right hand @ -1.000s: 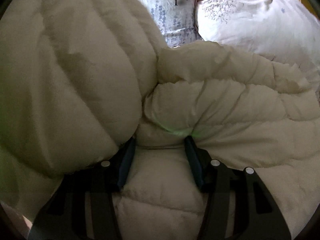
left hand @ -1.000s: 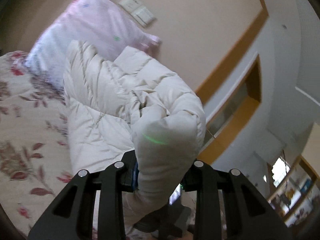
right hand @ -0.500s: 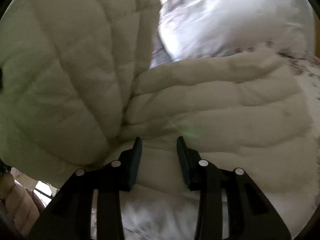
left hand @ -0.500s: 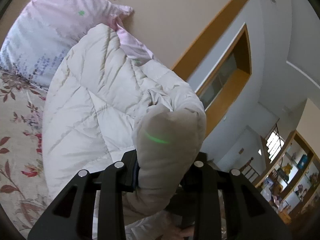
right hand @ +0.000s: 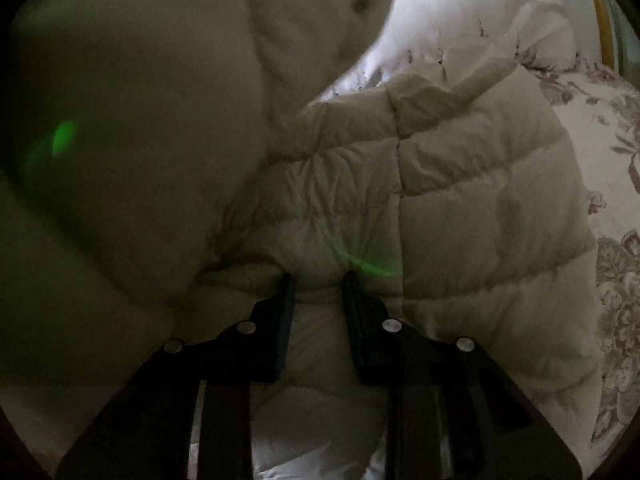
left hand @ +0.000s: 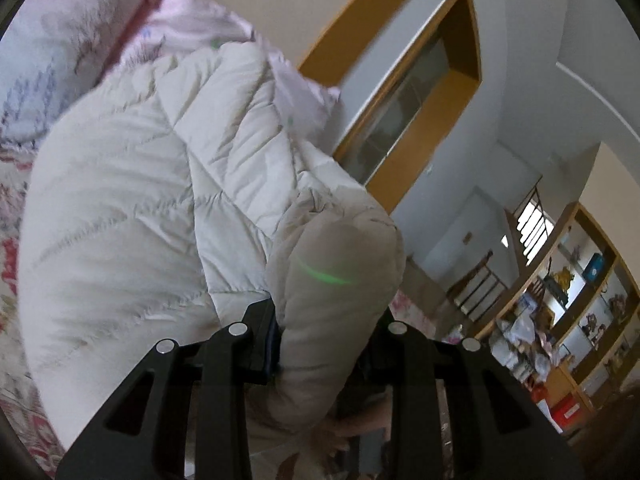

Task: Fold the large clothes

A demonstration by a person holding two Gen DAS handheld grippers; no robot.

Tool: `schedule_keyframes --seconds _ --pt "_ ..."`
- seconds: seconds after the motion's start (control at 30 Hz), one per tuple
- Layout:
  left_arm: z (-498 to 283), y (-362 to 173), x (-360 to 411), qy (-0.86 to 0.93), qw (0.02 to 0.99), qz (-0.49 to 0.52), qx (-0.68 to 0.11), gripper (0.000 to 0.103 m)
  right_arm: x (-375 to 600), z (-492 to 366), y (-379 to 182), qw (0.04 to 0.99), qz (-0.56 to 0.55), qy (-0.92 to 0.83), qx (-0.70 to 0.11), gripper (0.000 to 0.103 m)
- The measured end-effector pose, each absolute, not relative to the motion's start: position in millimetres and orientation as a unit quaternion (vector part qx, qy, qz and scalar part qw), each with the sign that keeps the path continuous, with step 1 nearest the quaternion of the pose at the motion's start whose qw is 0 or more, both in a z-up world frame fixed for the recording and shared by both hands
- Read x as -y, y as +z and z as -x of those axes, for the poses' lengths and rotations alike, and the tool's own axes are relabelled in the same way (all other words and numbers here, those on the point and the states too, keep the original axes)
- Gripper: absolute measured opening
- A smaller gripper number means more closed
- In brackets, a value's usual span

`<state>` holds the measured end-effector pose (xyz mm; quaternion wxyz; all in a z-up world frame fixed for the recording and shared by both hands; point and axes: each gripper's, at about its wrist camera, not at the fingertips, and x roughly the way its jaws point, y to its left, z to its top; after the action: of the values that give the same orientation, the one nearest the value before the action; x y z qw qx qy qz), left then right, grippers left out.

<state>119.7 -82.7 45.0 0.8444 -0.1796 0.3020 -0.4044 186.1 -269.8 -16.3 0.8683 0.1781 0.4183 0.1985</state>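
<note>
A cream quilted puffer jacket (left hand: 132,200) lies on the flowered bed. My left gripper (left hand: 326,320) is shut on a thick puffy fold of the jacket and holds it lifted above the bed. In the right wrist view the jacket (right hand: 460,208) fills most of the frame, dark and close. My right gripper (right hand: 318,284) is shut on a fold of the jacket, its jaws close together and pressed into the padding. A raised part of the jacket (right hand: 140,140) looms at the left of that view.
Pink and white pillows (left hand: 100,12) lie at the head of the bed against a beige wall. The flowered bedspread (right hand: 612,184) shows at the right. A wood-framed opening (left hand: 424,88) and shelves with clutter (left hand: 560,320) stand beyond the bed.
Both grippers have swung with the jacket; the left view has turned toward the room and the doorway. The right jaws have closed tighter on the padding and the view has darkened.
</note>
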Motion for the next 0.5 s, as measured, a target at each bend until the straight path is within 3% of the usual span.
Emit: schedule_keyframes --seconds 0.17,0.3,0.5 --pt "-131.0 31.8 90.3 -0.397 0.836 0.178 -0.335 0.03 300.6 -168.0 -8.7 0.882 -0.171 0.174 -0.402 0.024" --pt "-133.2 19.8 102.5 -0.389 0.832 0.155 -0.362 0.03 337.9 -146.8 3.2 0.902 -0.176 0.108 -0.379 0.033" --pt "-130.7 4.6 122.3 -0.384 0.833 0.093 -0.386 0.033 395.9 -141.1 26.4 0.915 -0.231 0.038 -0.328 0.036"
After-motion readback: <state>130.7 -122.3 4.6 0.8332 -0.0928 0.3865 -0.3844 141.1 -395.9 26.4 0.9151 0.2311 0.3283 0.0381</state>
